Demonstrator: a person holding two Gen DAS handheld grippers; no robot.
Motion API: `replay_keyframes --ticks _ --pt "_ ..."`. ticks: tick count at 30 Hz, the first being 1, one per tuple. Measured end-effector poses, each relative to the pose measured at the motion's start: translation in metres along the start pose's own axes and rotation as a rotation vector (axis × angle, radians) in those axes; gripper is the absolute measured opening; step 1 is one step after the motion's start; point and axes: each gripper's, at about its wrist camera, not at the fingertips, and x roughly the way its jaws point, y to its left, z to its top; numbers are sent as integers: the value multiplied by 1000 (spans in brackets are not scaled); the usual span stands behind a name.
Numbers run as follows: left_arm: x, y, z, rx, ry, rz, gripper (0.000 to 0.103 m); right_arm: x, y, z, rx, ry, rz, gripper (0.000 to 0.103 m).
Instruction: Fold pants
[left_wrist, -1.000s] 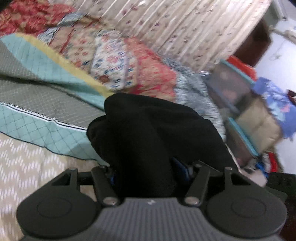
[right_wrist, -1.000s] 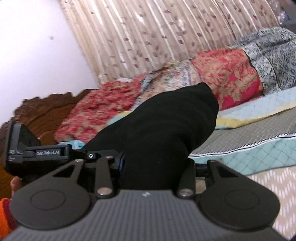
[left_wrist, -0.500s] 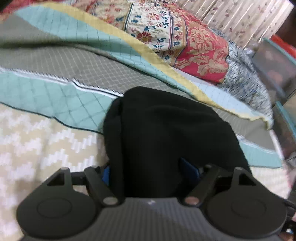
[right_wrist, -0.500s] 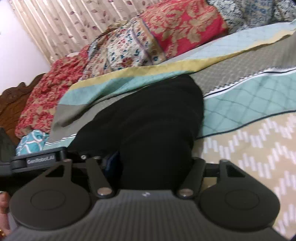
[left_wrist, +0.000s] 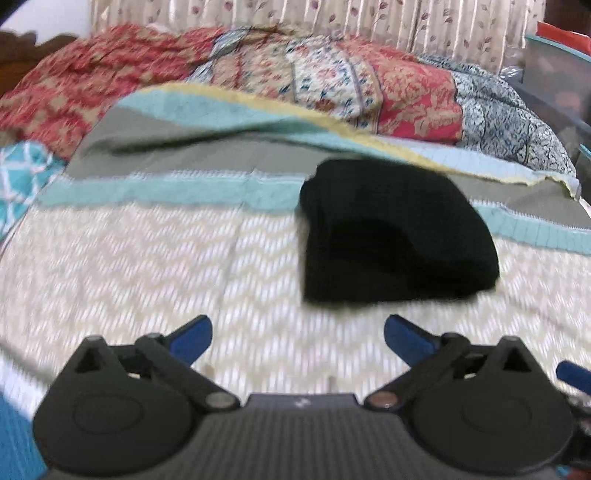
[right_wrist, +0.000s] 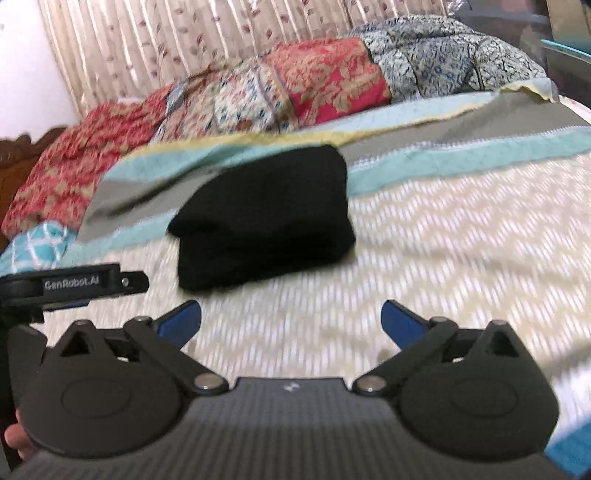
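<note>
The black pants (left_wrist: 395, 229) lie folded into a compact bundle on the bed's cream zigzag cover, partly over its teal and grey band. In the right wrist view the bundle (right_wrist: 262, 218) sits ahead and left of centre. My left gripper (left_wrist: 297, 336) is open and empty, a short way in front of the bundle and to its left. My right gripper (right_wrist: 291, 319) is open and empty, just in front of the bundle. The left gripper's body (right_wrist: 74, 286) shows at the left edge of the right wrist view.
A rolled patchwork quilt (left_wrist: 332, 85) in red, floral and blue-grey lies across the back of the bed below a patterned curtain (right_wrist: 184, 40). A carved wooden headboard (right_wrist: 22, 155) is at the left. Plastic storage boxes (left_wrist: 557, 74) stand beyond the bed's right side.
Both grippers let go of the black pants and pulled back. The bundle now rests on the bed, and both sets of jaws stand wide open.
</note>
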Motion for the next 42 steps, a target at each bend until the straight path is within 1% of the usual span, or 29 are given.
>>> replay_keyframes --ticks 3,6,8,11,13,19,22,27,30,38,42 --pt "-18 7 -24 -23 34 4 103 -12 17 -12 -23 42 6 103" --pt "-34 13 -43 -46 52 2 103 -30 23 -30 -6 77 17 103" --pt "-45 17 -56 -66 55 2 103 -40 26 -40 11 92 20 103" --pt "-56 20 -70 -75 81 3 103 -54 32 -54 10 98 28 103" --pt "-62 19 -79 -69 80 11 103 -60 33 -61 26 96 18 103" --pt "-78 15 -106 -44 55 61 103 -66 36 -81 112 131 -29 103" --pt "-84 15 -116 -37 50 75 103 -68 38 -88 123 146 -27 103" --pt "-83 17 -124 -24 77 103 103 -65 41 -93 176 187 -31 103" --pt "-77 19 -127 -15 102 107 103 -62 43 -95 178 196 -22 103" --pt "-62 16 -138 23 196 76 103 -56 40 -97 179 220 -11 103" --pt "-58 17 -139 31 203 94 103 -50 37 -98 194 240 -15 103"
